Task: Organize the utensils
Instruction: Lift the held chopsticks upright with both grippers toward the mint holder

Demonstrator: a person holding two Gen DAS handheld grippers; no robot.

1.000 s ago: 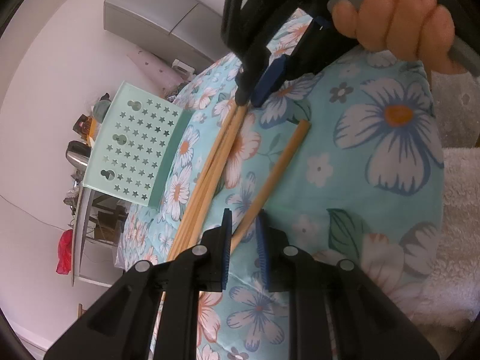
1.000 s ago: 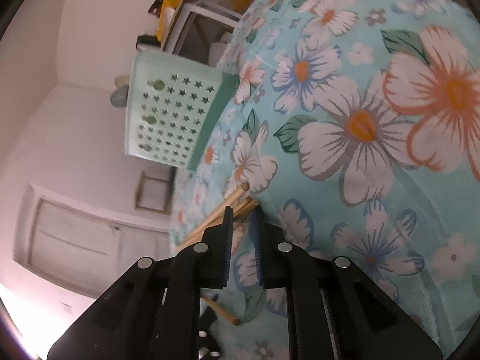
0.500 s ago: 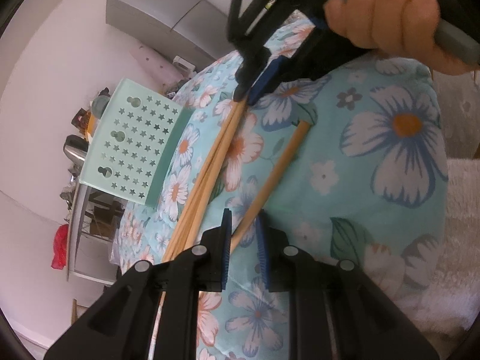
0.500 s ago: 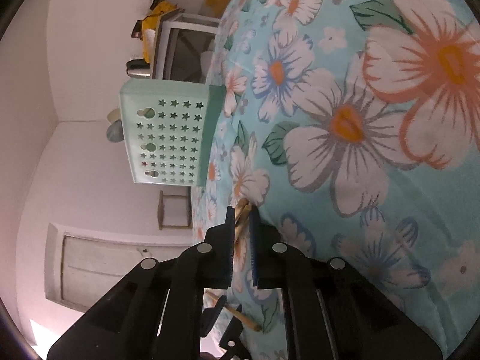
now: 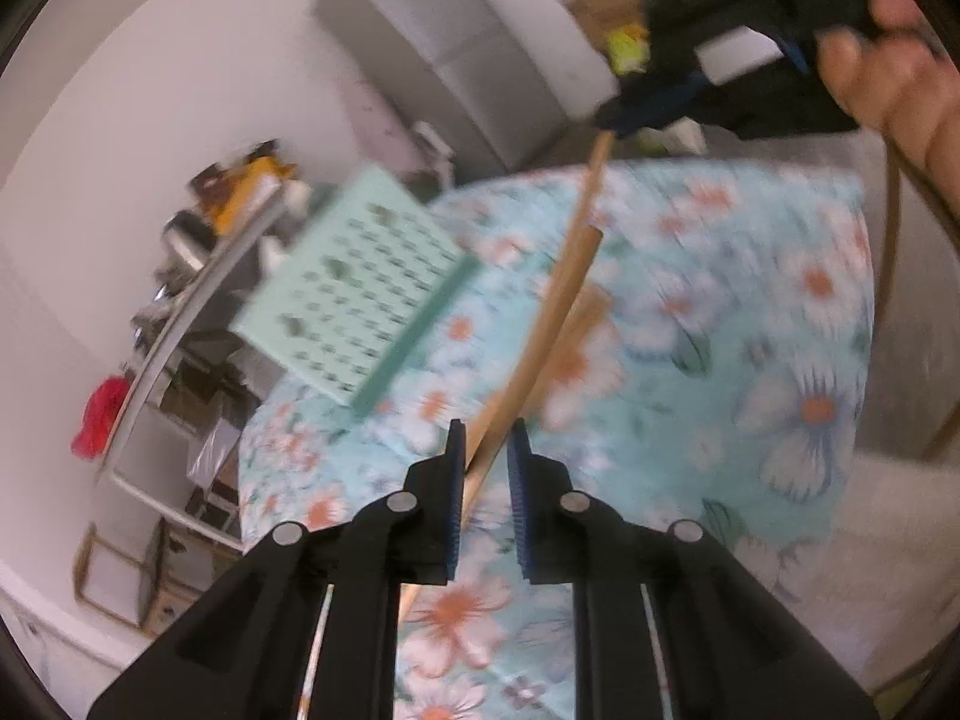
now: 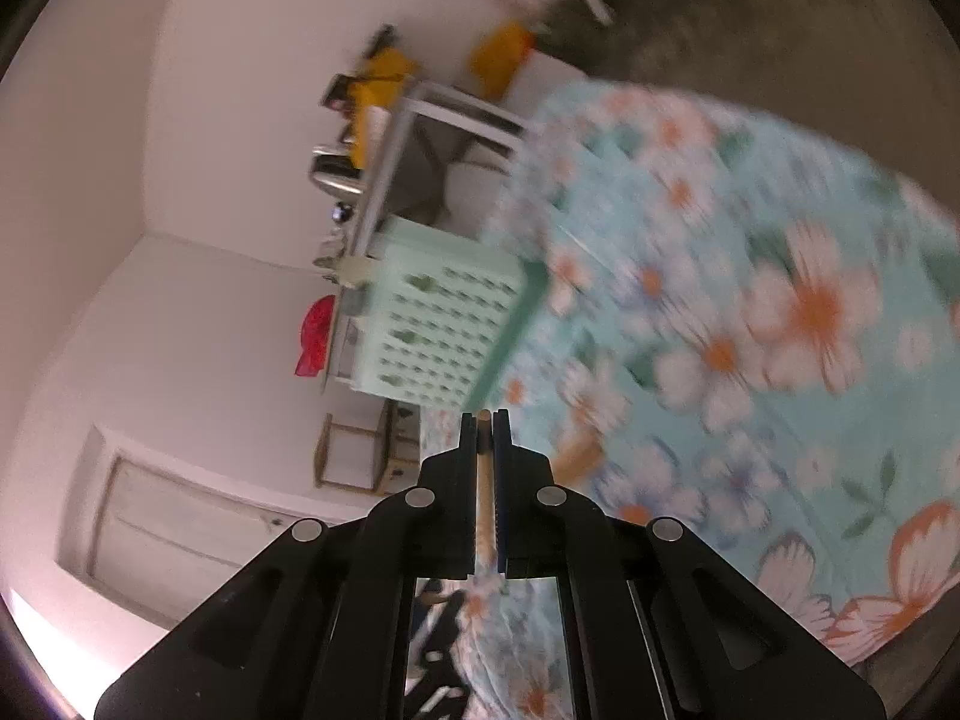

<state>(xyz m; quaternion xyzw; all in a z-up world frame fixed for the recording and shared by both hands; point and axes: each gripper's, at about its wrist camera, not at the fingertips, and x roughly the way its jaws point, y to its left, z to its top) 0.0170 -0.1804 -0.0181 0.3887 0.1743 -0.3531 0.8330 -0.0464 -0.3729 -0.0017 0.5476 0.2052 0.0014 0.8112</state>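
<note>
On my left wrist view, far left, a cluttered metal rack (image 5: 180, 276) stands against the wall with a red cloth (image 5: 96, 414) hanging off it. Next comes the mint-green holder (image 5: 360, 288) with star cut-outs, tilted at the edge of the floral cloth (image 5: 750, 312). Through the middle run the wooden chopsticks (image 5: 558, 294), lifted off the cloth and slanting from my left gripper (image 5: 485, 468) up to my right gripper (image 5: 636, 114) at top right. My left claw's jaws are closing with the chopsticks between them; the frame is blurred, so I think the pads are not yet pressing, but I can't be sure. Furthest right, a hand (image 5: 900, 72) wraps the right tool's handle.

On my right wrist view, the red cloth (image 6: 315, 336) and rack (image 6: 384, 168) sit left, the holder (image 6: 438, 330) just right of them, and the right gripper (image 6: 483, 426) is clamped tight on a chopstick end (image 6: 483, 480). The floral cloth (image 6: 780, 324) fills the right side.
</note>
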